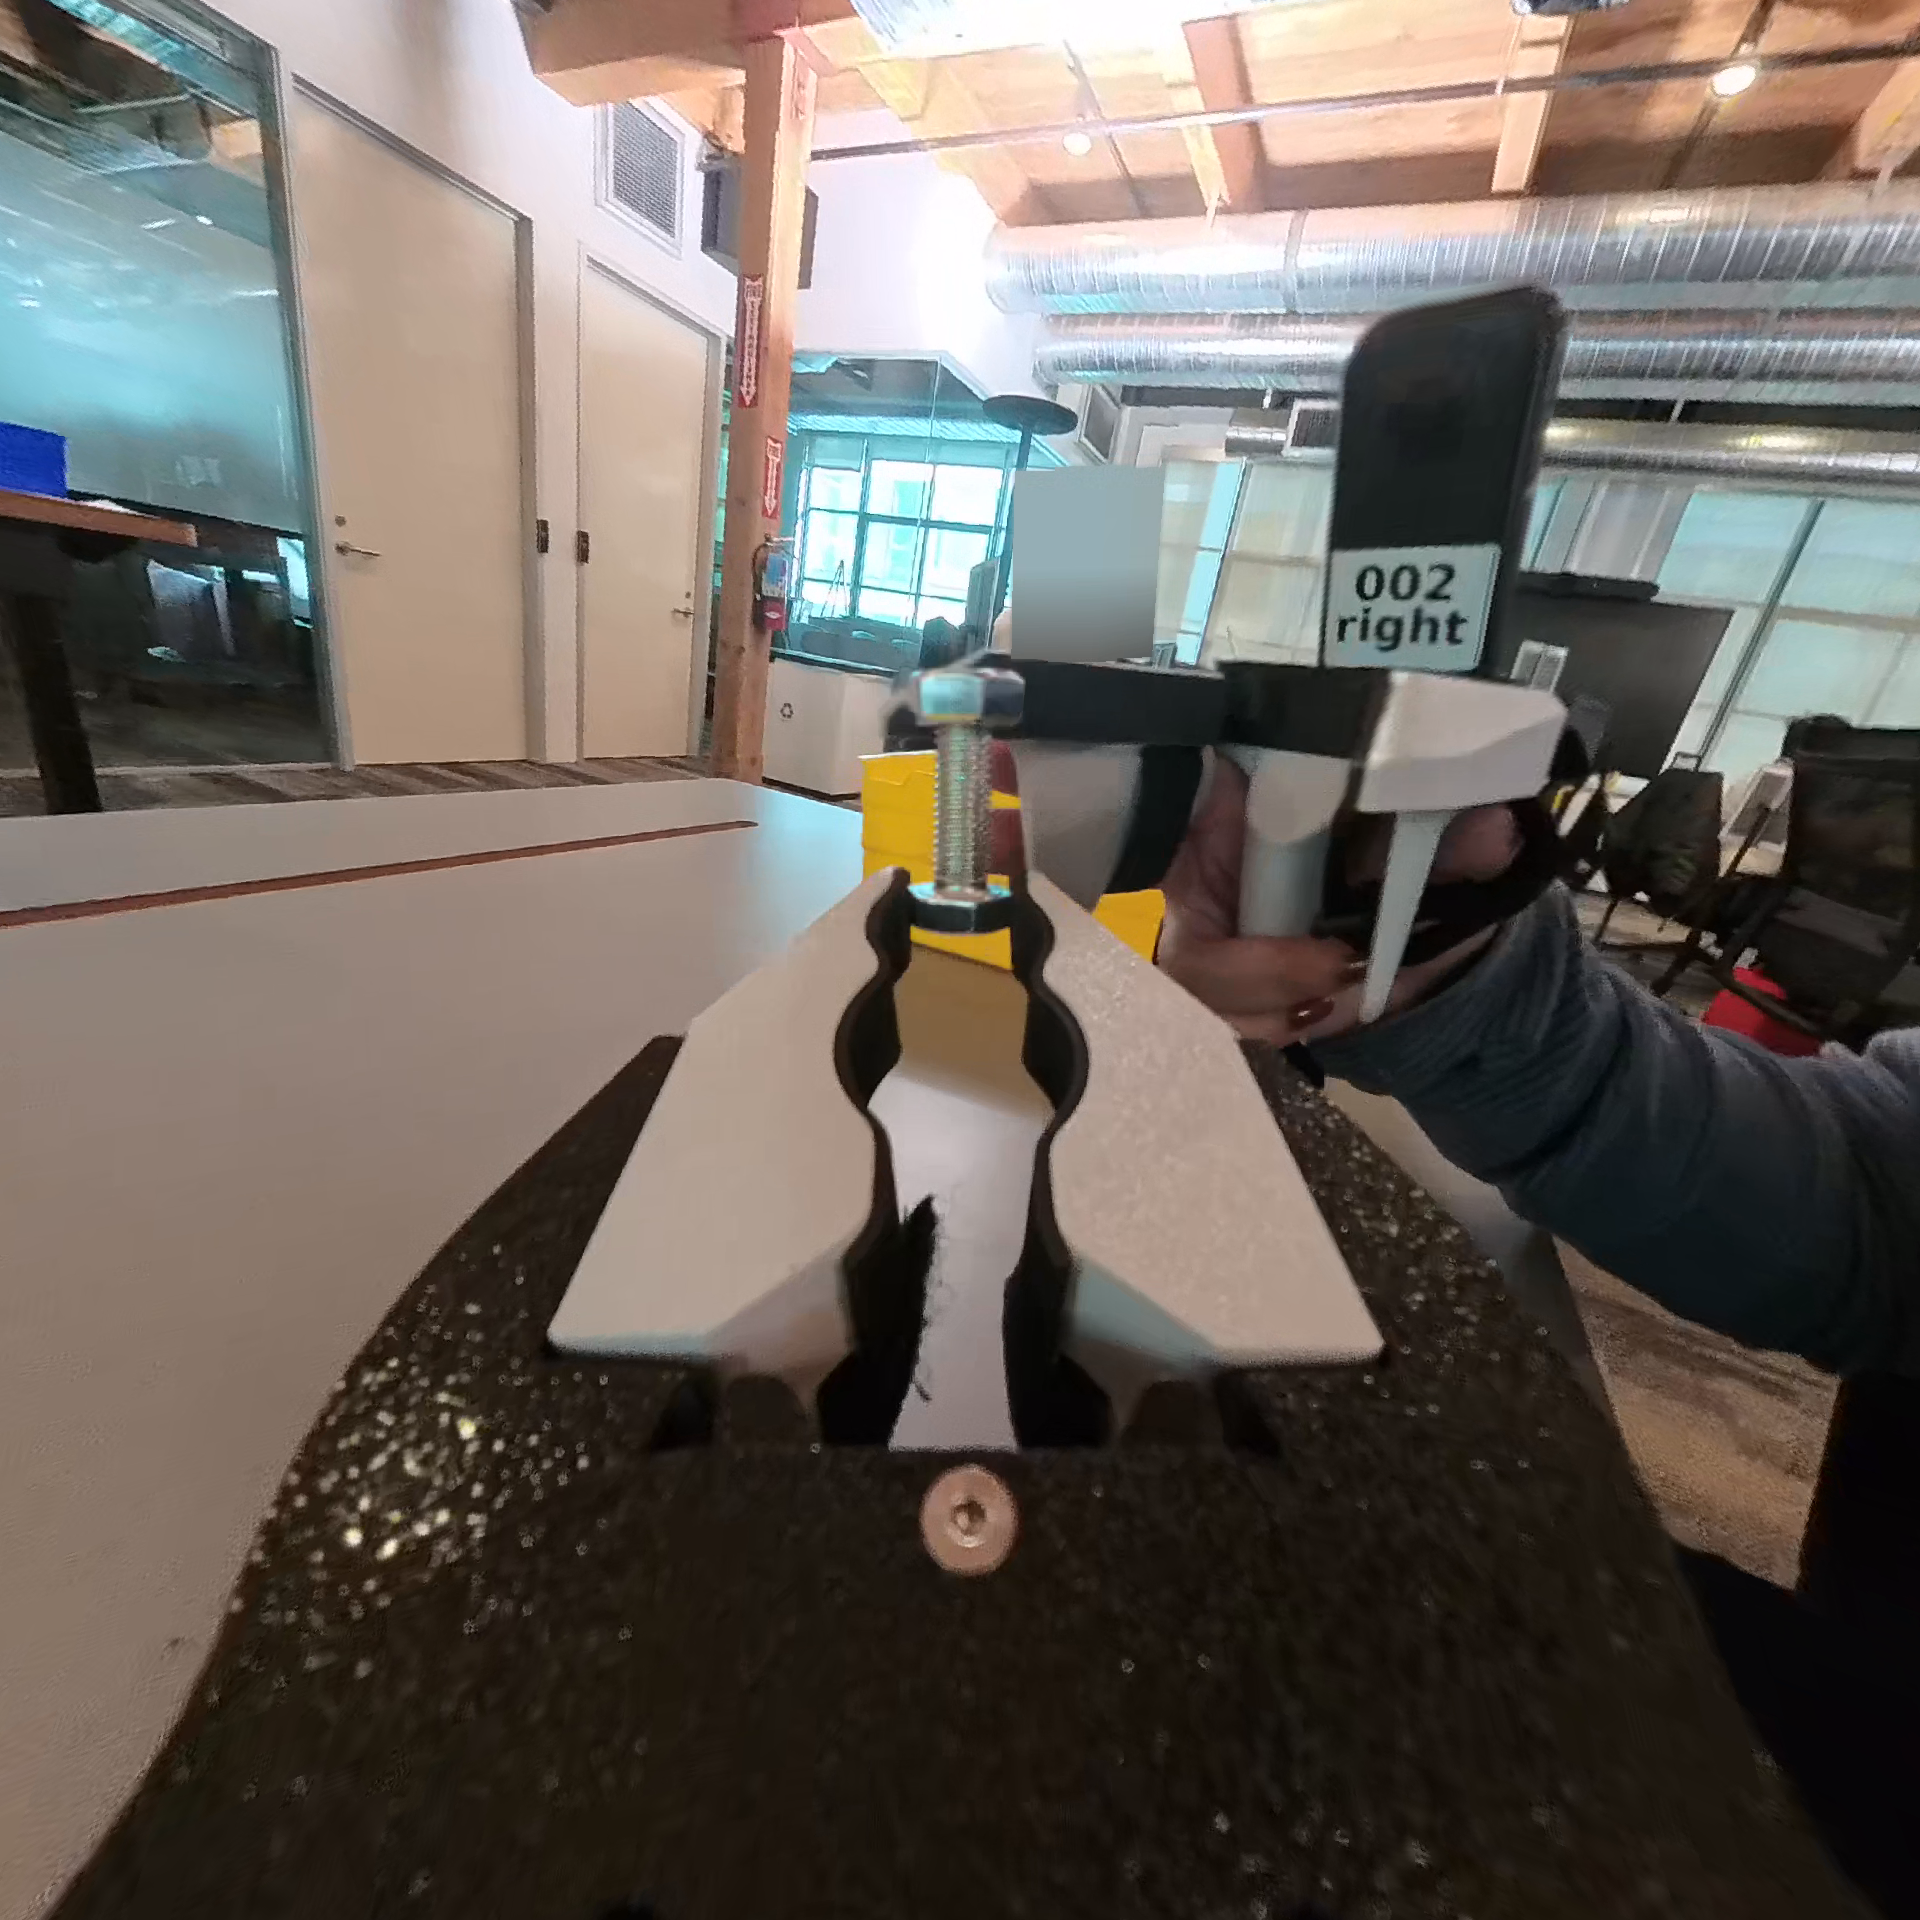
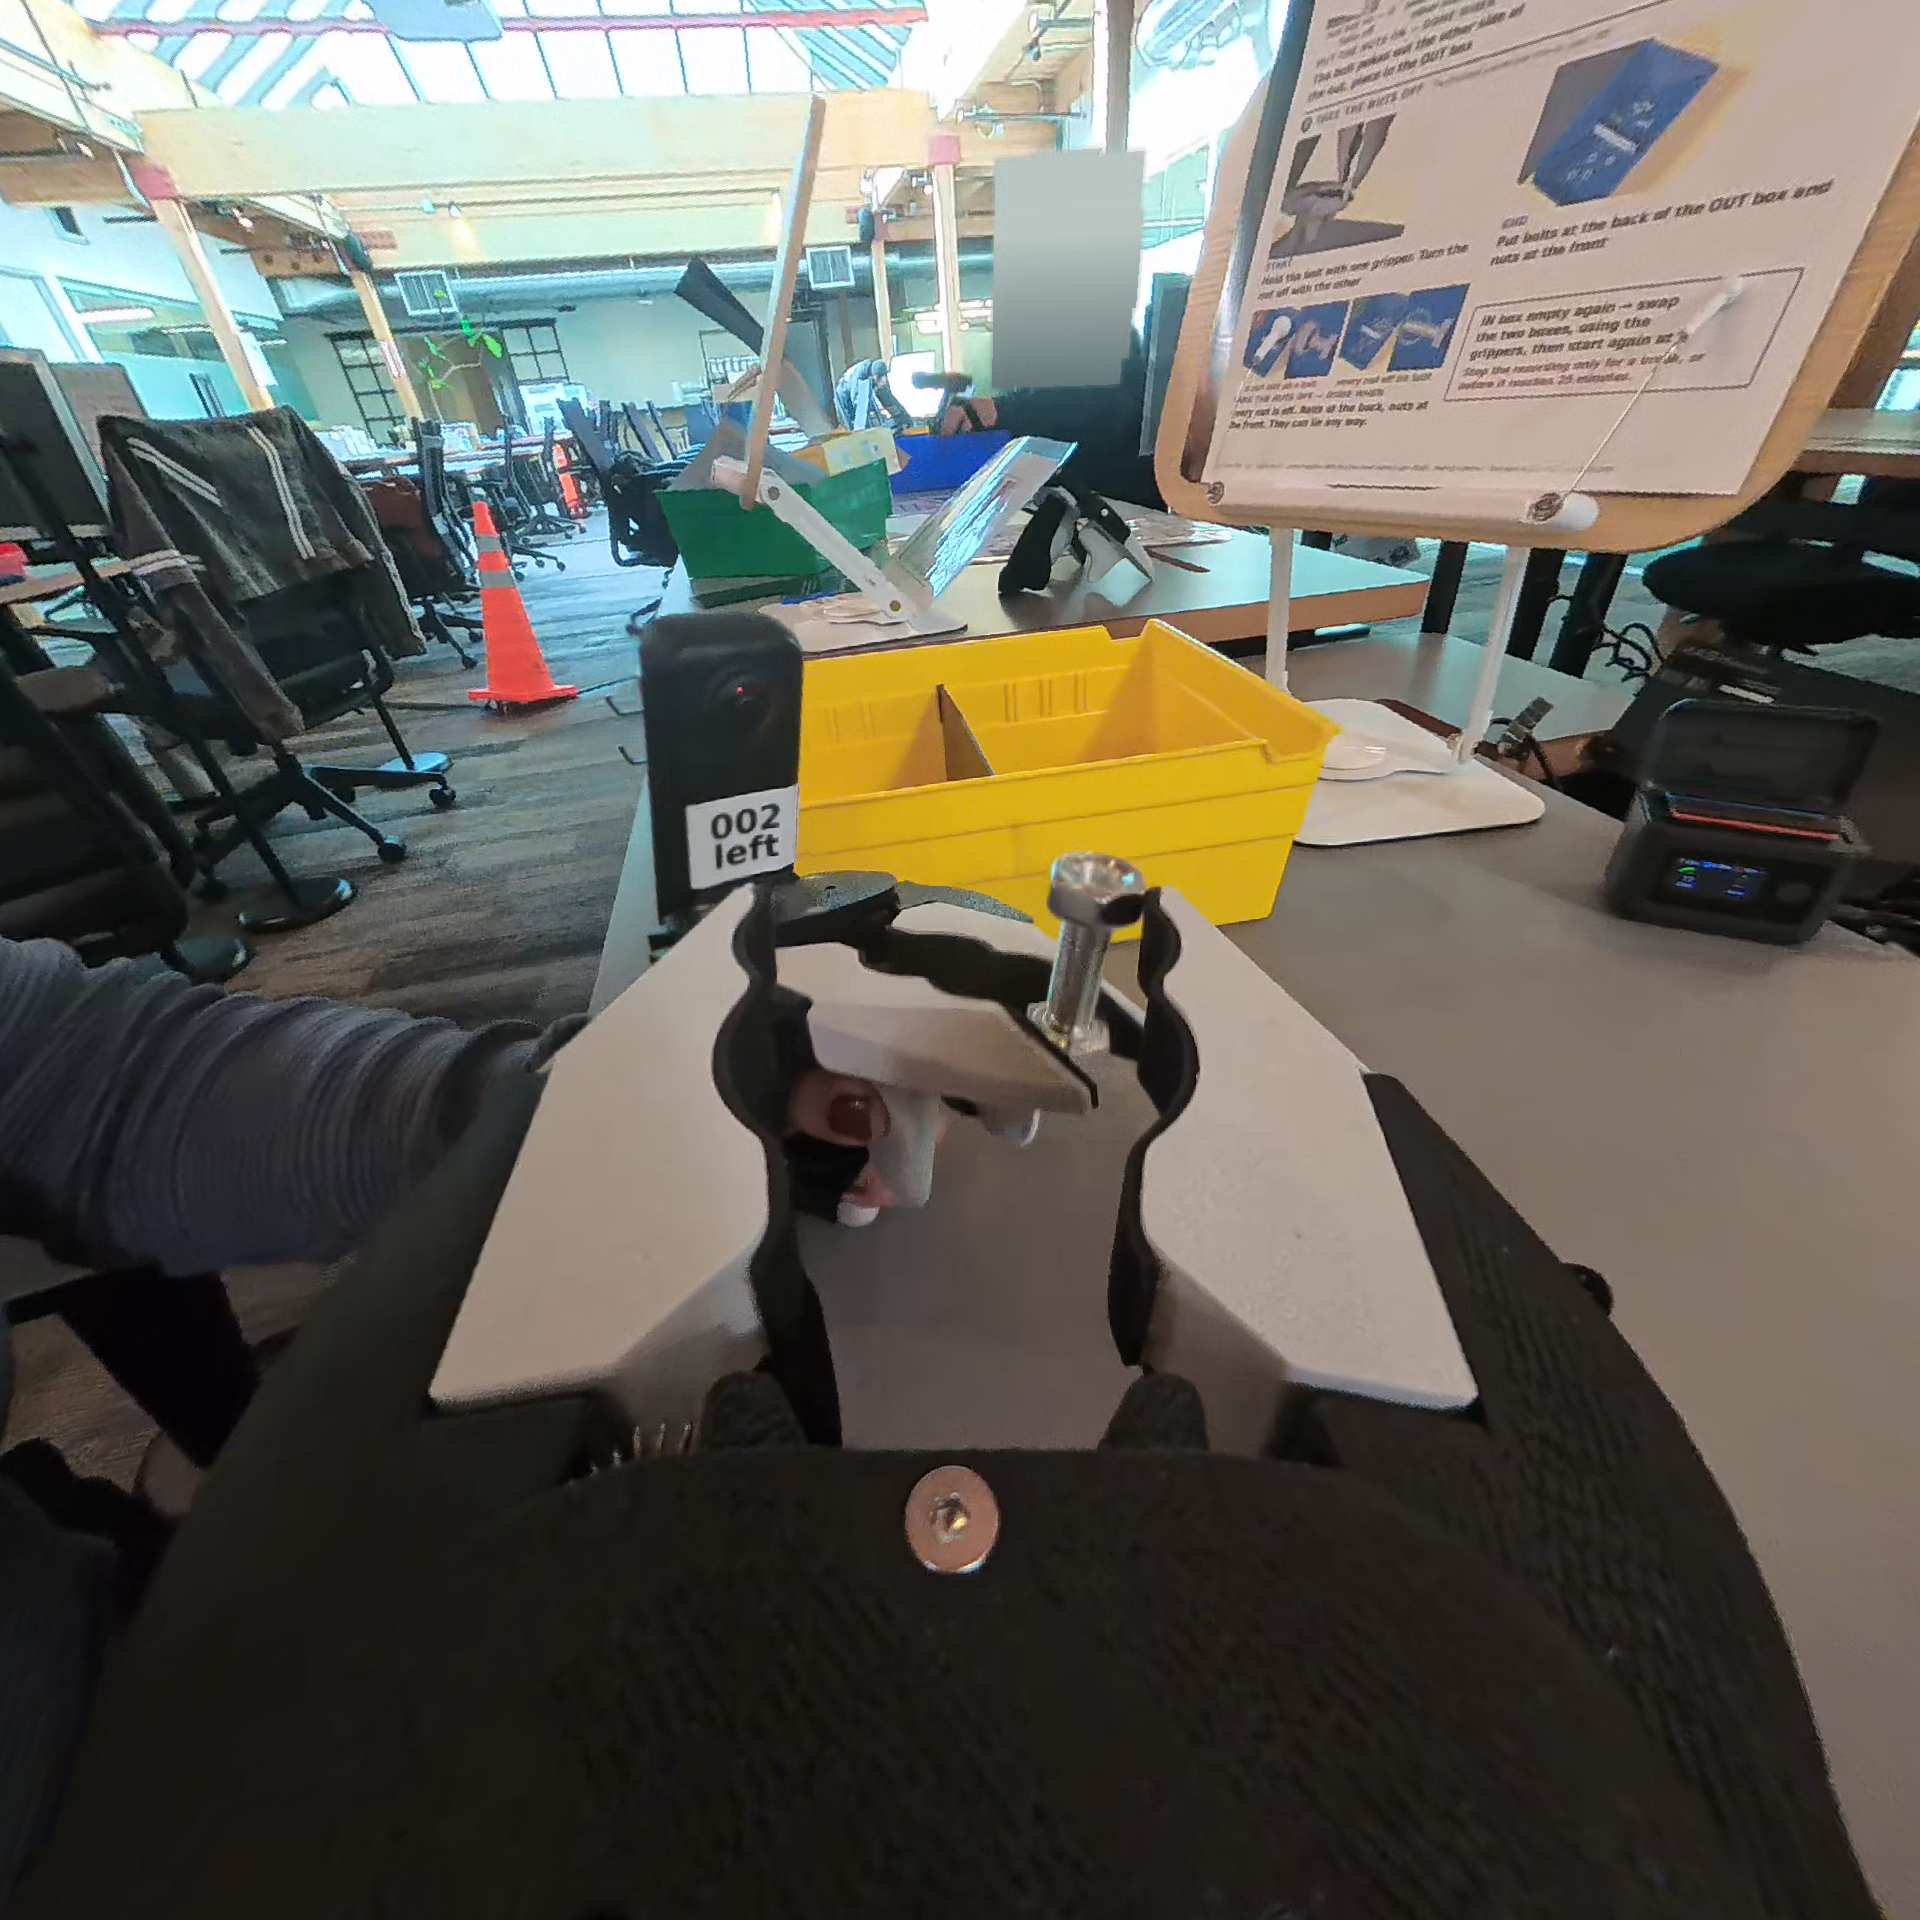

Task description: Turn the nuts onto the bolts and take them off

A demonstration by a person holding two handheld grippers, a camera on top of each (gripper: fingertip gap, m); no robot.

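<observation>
Left gripper [image 1: 956, 914]: fingertips at frame centre, clamped on a nut [image 1: 954, 911] at the lower end of an upright bolt [image 1: 962, 800].

Right gripper [image 2: 956, 935]: level, entering the left wrist view from the right; fingers spread wide, bolt head [image 2: 1093, 878] touching the right fingertip.

Hand [image 1: 1247, 935]: wrapped round the right gripper's handle, grey sleeve [image 1: 1621, 1132] running to the right edge.

Yellow bin [image 2: 1049, 821]: on the table [image 2: 1558, 1091] behind the bolt.

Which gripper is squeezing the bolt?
The left gripper: its tips pinch the bottom end of the upright bolt. The right gripper is wide open, with only one finger beside the bolt's top.
</observation>
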